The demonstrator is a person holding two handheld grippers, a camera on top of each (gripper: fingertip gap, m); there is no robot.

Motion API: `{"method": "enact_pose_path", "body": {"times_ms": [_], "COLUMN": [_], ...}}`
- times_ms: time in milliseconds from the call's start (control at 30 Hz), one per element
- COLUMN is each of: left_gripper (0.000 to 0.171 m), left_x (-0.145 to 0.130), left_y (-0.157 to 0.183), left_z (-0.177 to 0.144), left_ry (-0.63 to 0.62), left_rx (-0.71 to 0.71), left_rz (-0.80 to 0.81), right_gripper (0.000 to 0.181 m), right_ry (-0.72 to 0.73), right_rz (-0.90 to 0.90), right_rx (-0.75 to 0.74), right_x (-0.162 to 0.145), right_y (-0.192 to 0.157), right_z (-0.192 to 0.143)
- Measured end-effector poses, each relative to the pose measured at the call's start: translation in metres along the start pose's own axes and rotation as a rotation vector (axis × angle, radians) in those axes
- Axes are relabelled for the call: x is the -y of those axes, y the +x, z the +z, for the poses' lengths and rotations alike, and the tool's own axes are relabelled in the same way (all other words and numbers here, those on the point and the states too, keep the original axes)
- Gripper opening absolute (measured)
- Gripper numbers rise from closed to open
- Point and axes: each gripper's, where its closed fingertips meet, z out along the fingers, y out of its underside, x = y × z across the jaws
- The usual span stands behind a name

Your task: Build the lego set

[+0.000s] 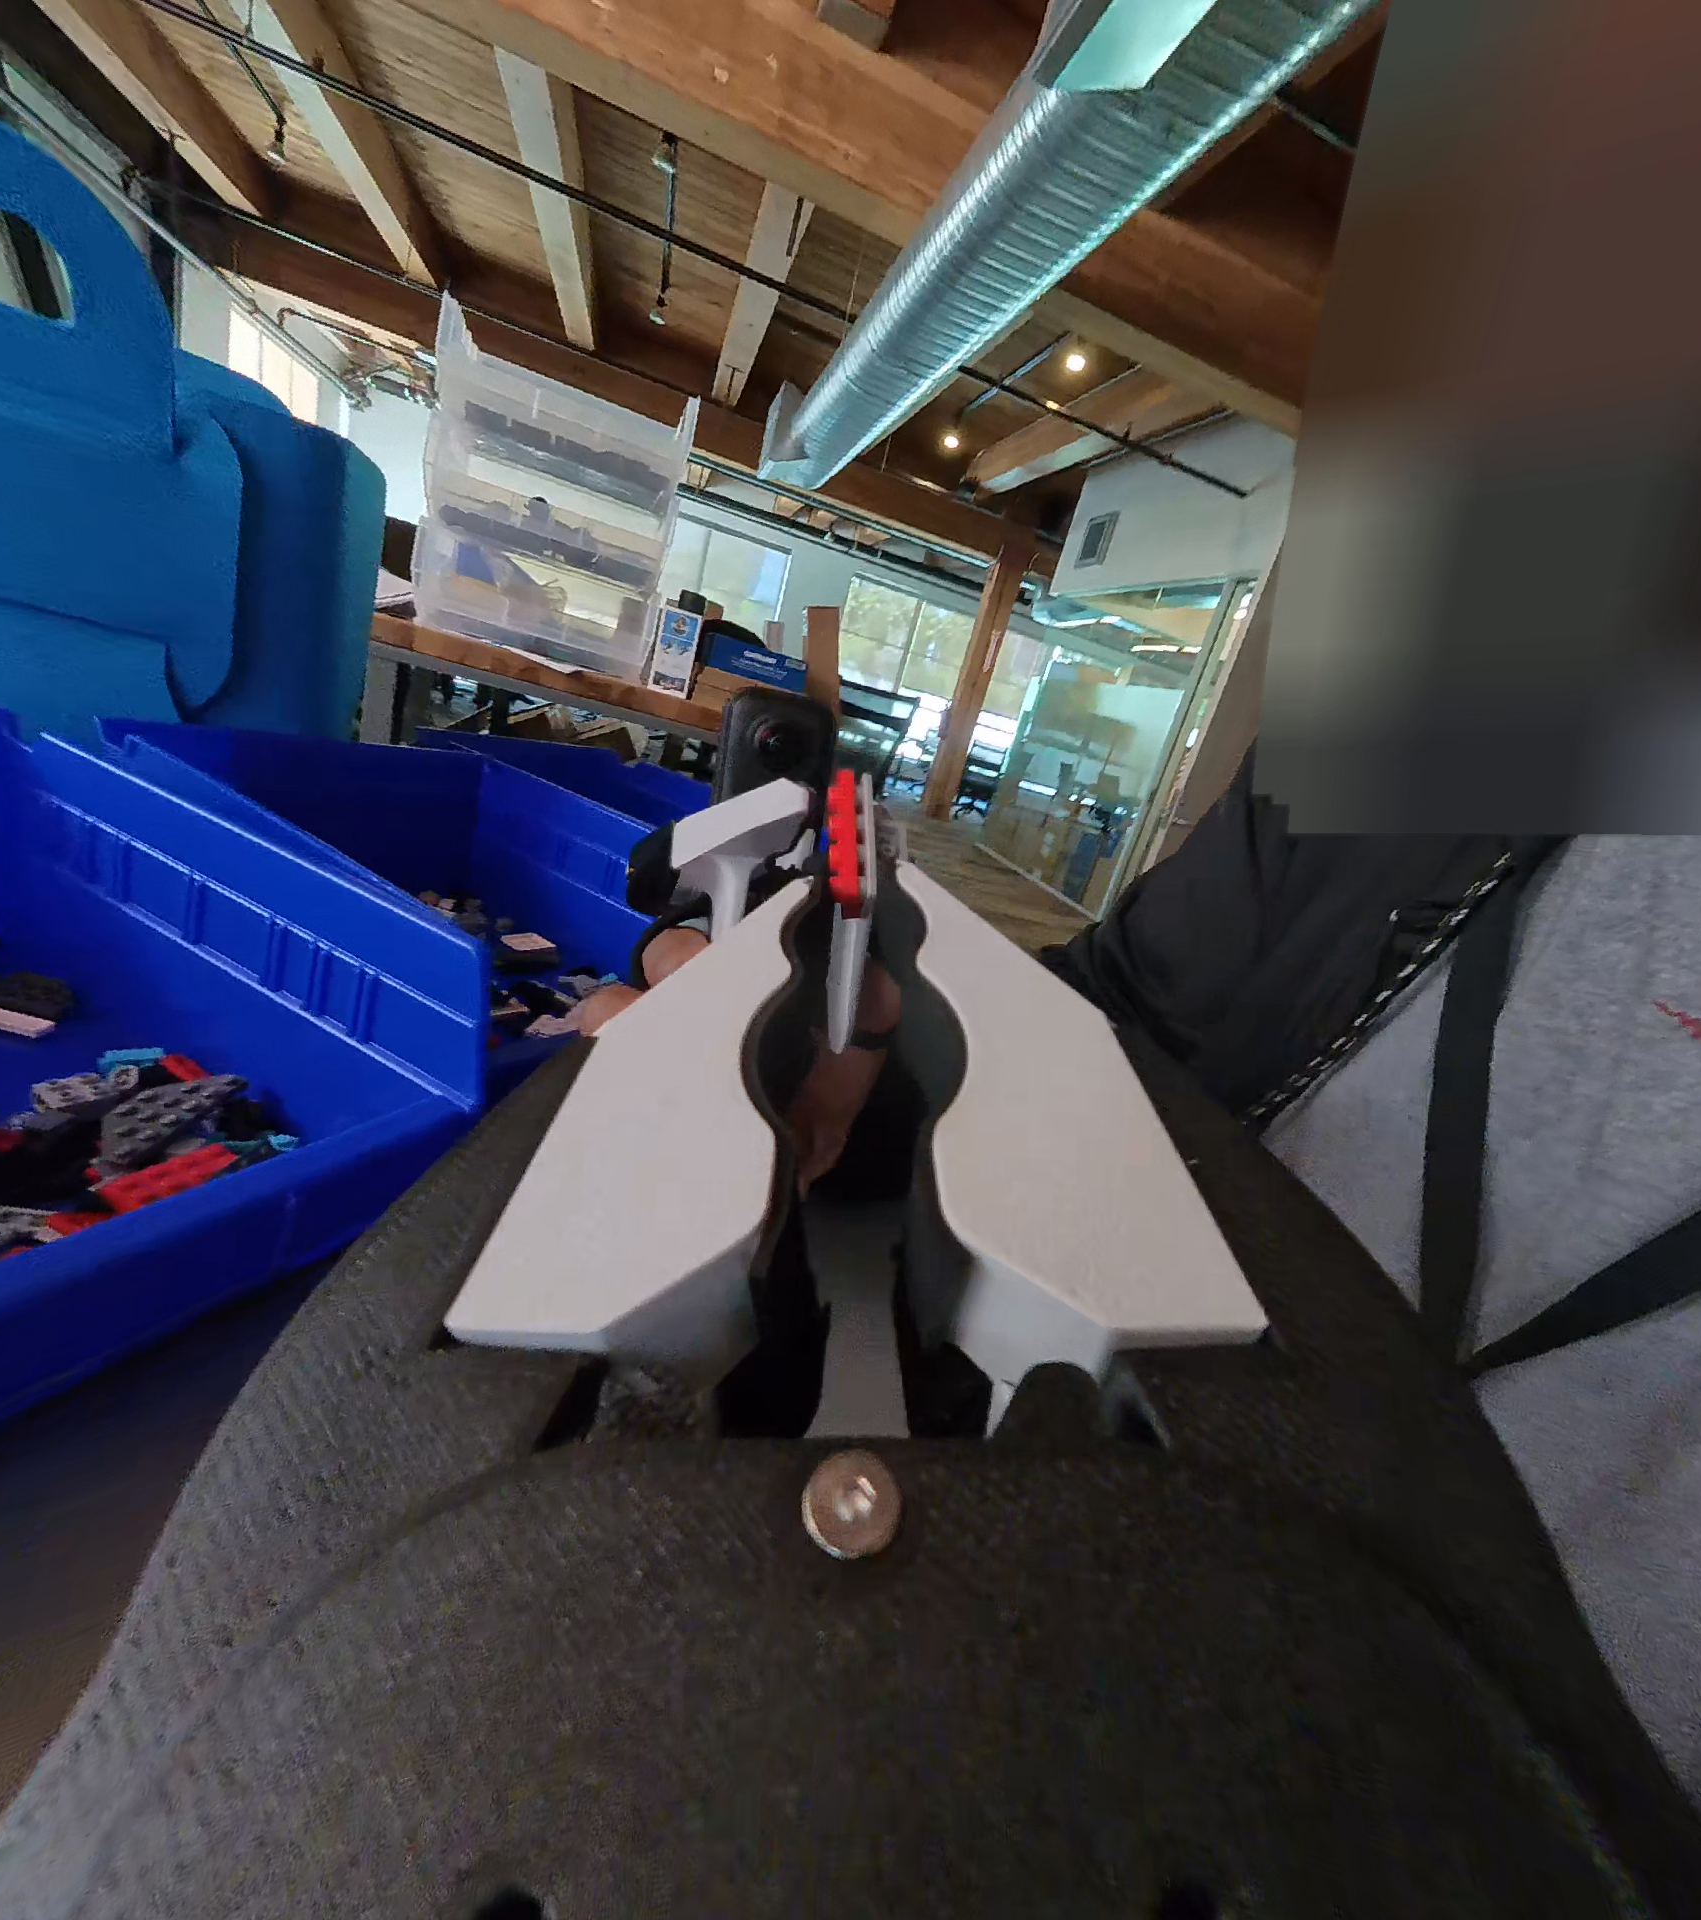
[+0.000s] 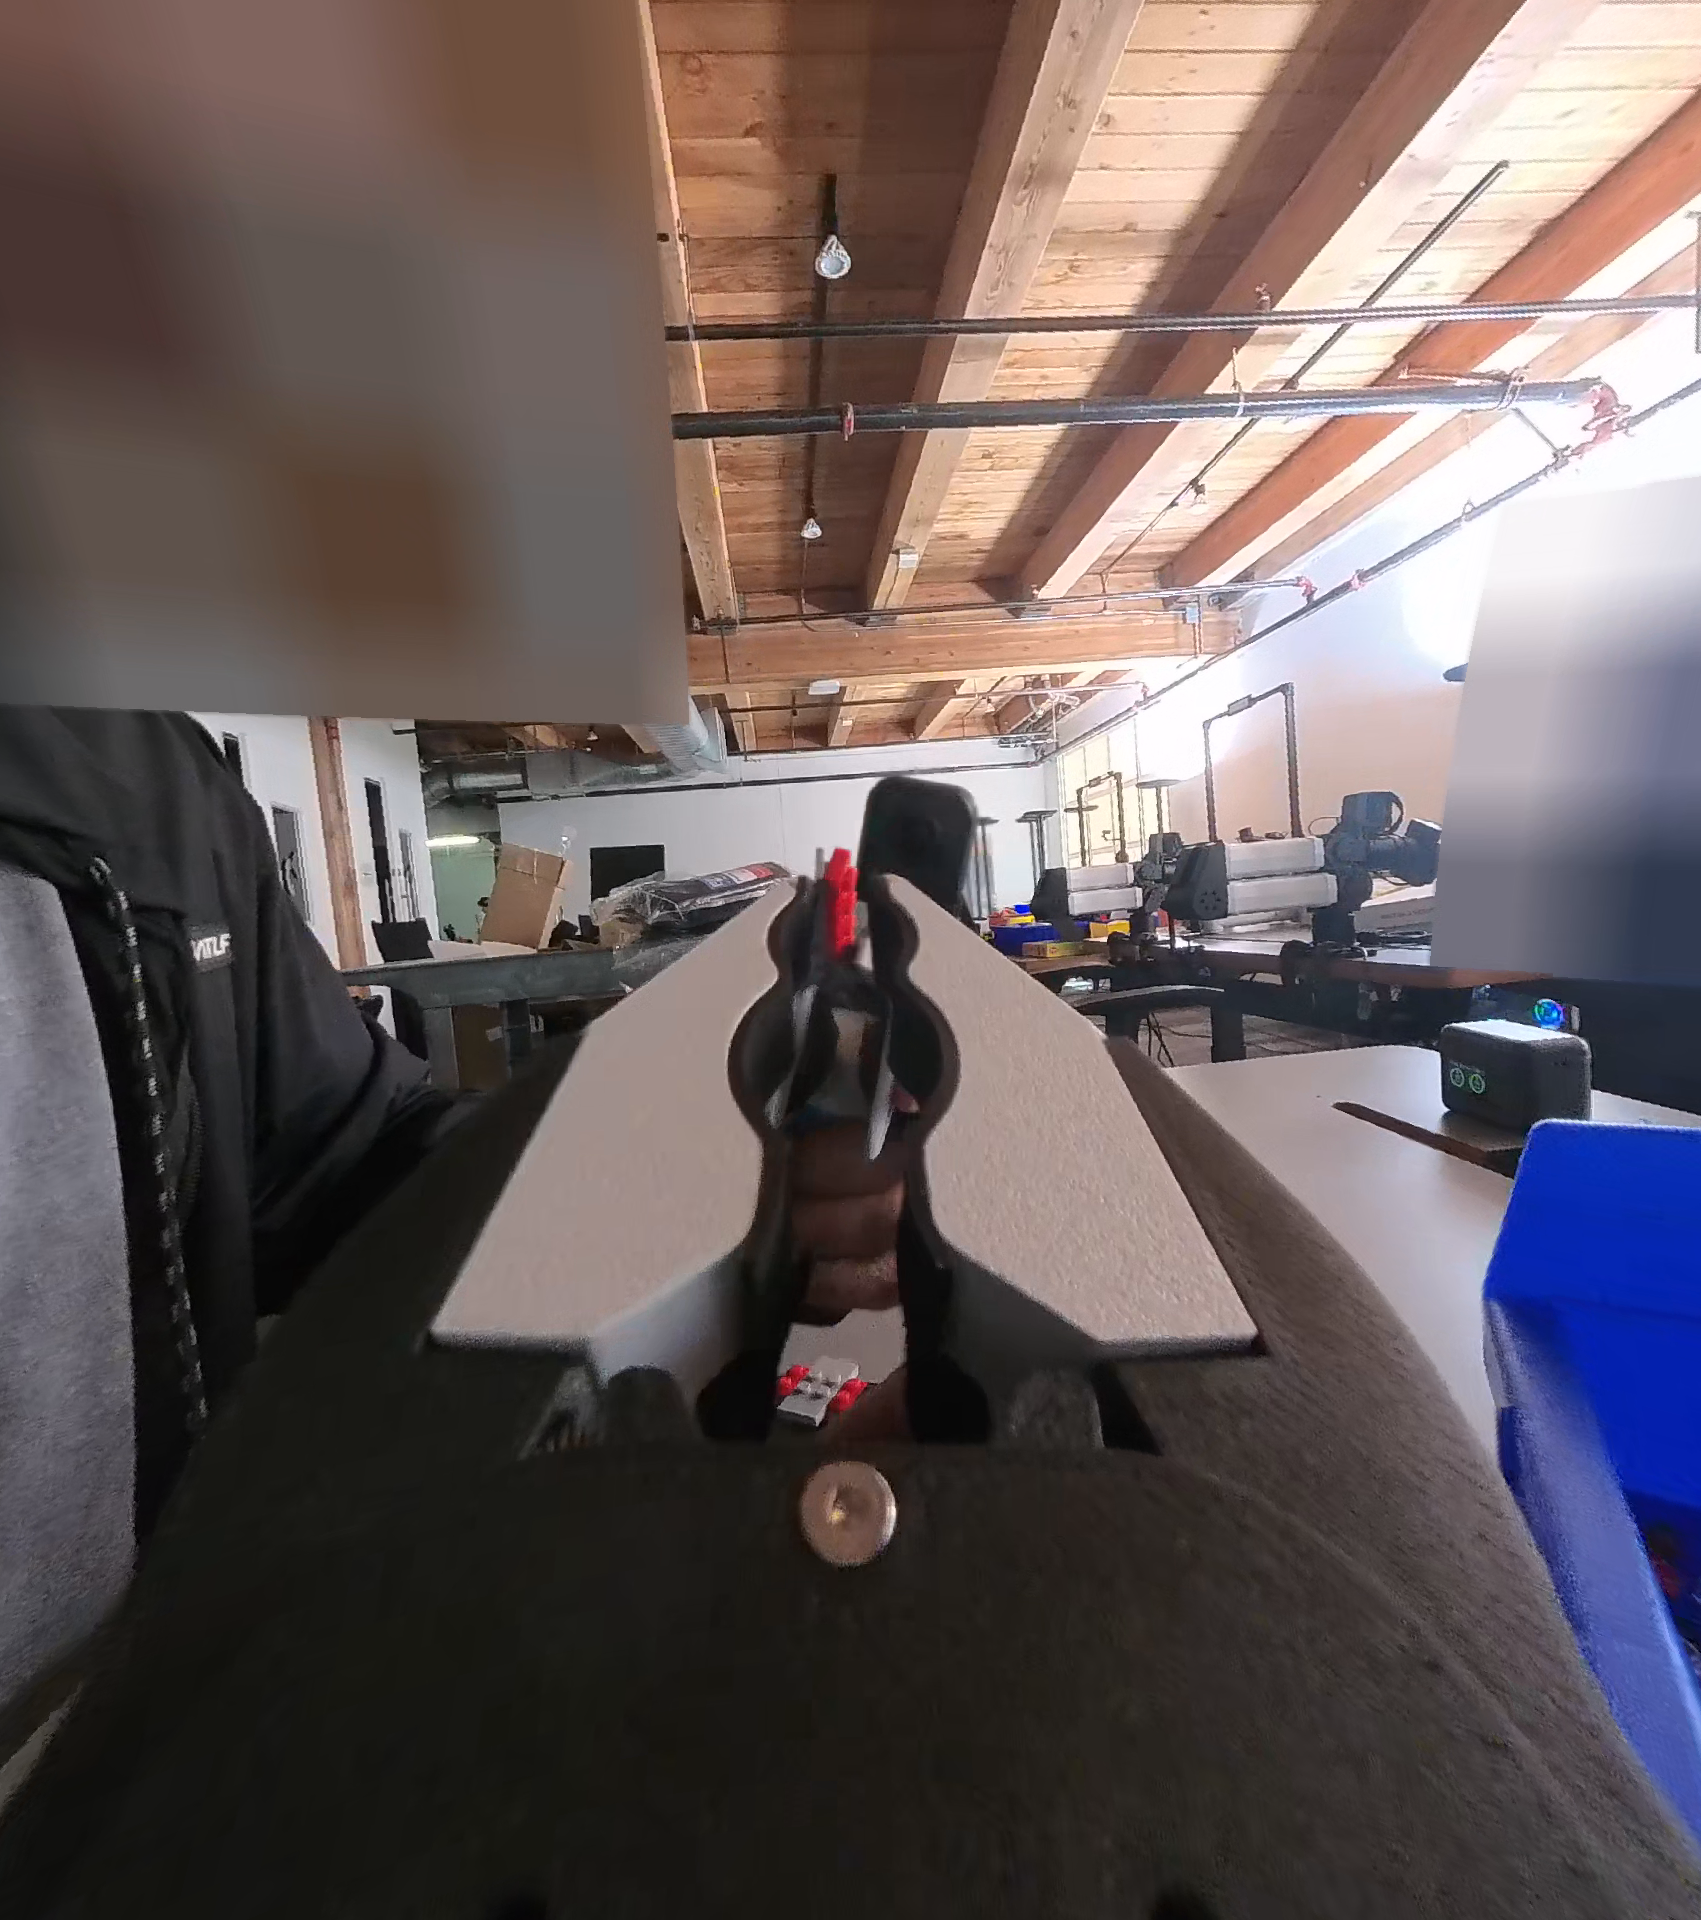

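Both grippers are raised in the air, facing each other tip to tip in front of a person's chest. My left gripper [image 1: 851, 894] is shut on a small lego assembly [image 1: 848, 857]: a red studded piece with a blue bit, and a white plate hanging below it. My right gripper [image 2: 838, 904] is shut on the same red piece [image 2: 838, 899]. It also shows in the left wrist view [image 1: 737, 831], with one finger on each side of the red piece. Another small grey and red build [image 2: 818, 1387] shows low down through the finger gap.
Blue bins [image 1: 233, 935] stand to the left, holding several loose lego pieces [image 1: 129, 1132]. Another blue bin [image 2: 1656, 1299] is at the right on a white table [image 2: 1345, 1174], with a small grey device [image 2: 1514, 1070] behind it. The person's grey sweater [image 1: 1604, 1091] is close by. The grippers are tip to tip, or close to it.
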Motion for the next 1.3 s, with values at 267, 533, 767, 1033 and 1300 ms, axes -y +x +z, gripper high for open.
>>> {"method": "enact_pose_path", "body": {"times_ms": [267,533,767,1033,1300], "left_gripper": [0.007,0.006,0.007,0.007,0.006], "left_x": [-0.001,-0.016,-0.036,-0.042,-0.042], "left_y": [-0.002,0.0,-0.003,-0.002,0.0], "left_z": [-0.006,-0.009,-0.007,-0.006,-0.005], "left_ry": [-0.13,-0.33,-0.443,-0.463,-0.445], "left_rx": [0.118,0.184,0.181,0.161,0.139], "left_rz": [0.269,0.567,0.634,0.63,0.597], "right_gripper": [0.024,0.026,0.019,0.011,0.011], "right_ry": [-0.073,-0.425,-0.521,-0.56,-0.543], "right_rz": [-0.001,-0.369,-0.405,-0.4,-0.411], "right_rx": [0.021,-0.061,0.007,0.038,0.056], "right_x": [0.003,-0.015,-0.032,-0.041,-0.041], "right_y": [-0.003,0.0,-0.01,-0.013,-0.014], "right_z": [-0.001,-0.01,-0.015,-0.019,-0.02]}}
